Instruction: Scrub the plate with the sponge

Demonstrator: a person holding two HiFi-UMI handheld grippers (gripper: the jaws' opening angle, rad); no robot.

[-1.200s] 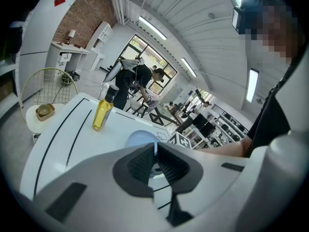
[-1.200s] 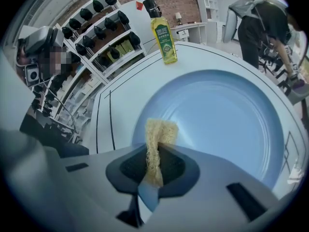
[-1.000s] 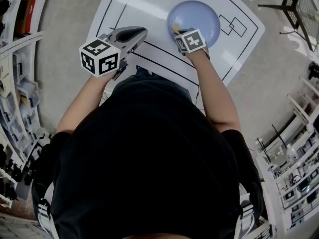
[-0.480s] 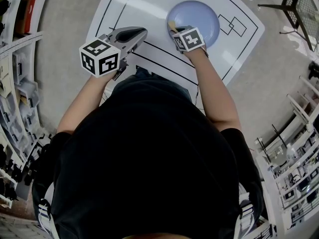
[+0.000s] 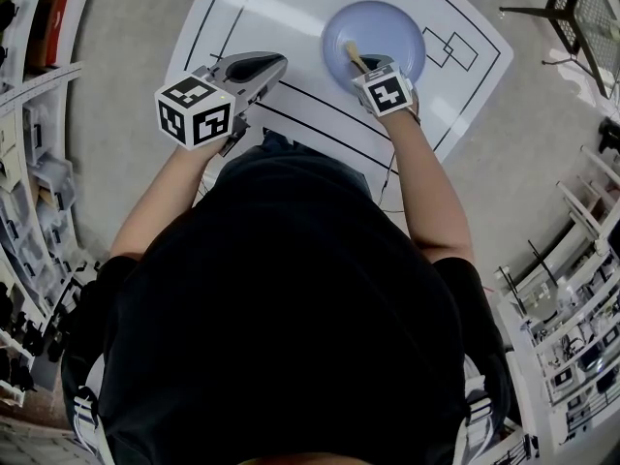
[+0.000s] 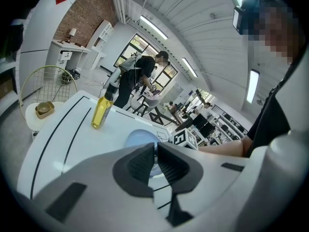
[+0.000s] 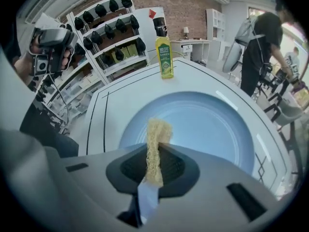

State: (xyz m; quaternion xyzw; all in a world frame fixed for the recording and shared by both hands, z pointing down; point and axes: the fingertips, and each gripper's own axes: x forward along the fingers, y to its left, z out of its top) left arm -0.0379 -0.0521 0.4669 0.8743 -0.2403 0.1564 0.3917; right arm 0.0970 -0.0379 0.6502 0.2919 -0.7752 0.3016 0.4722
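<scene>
A pale blue round plate [image 5: 383, 29] [image 7: 207, 124] [image 6: 141, 138] lies on the white table. My right gripper [image 5: 363, 63] [image 7: 153, 166] is shut on a thin yellow sponge [image 7: 155, 144] [image 5: 353, 55], squeezed edge-on between the dark pads. The sponge's tip rests over the near left part of the plate. My left gripper [image 5: 254, 67] [image 6: 155, 161] is held over the table left of the plate; its jaws are closed together with nothing between them.
A yellow bottle [image 7: 165, 57] [image 6: 102, 110] stands on the far side of the table [image 5: 291, 37], which carries black lines. Shelving [image 7: 113, 37] stands to the left, a round side stand with a bowl [image 6: 44, 109] beyond the table, and a person [image 7: 258, 42] nearby.
My right gripper has moved to the right and a little further onto the plate, dragging the sponge across it. The left gripper has stayed where it was.
</scene>
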